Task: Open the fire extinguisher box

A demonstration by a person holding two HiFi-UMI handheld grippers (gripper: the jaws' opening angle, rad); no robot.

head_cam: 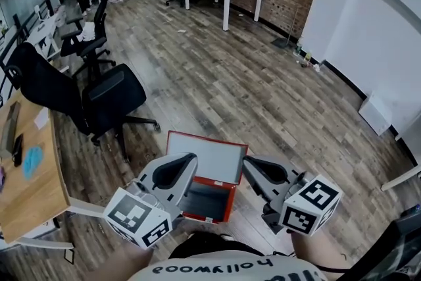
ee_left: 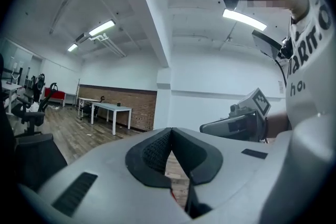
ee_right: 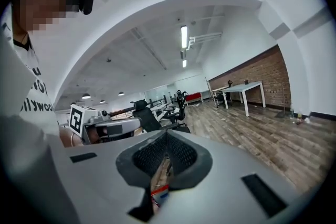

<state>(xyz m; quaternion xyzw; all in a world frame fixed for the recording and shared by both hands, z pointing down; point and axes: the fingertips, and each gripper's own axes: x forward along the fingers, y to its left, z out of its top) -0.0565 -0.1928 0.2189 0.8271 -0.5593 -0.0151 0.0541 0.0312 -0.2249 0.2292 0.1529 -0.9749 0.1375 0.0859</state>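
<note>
Already the box (head_cam: 227, 202) lies open on the floor (head_cam: 263, 95) near me, its lid (head_cam: 207, 156) tipped up on the far side. My left gripper (head_cam: 189, 159) and right gripper (head_cam: 250, 162) flank it, jaws closed on nothing. The task looks done.

Open red box (head_cam: 209, 158) on wood floor (head_cam: 263, 89)

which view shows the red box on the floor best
The head view: it looks down on the red box on the floor, lid raised. The left gripper view gives only a red sliver below its jaws; the right gripper view, a small red patch there.
</note>
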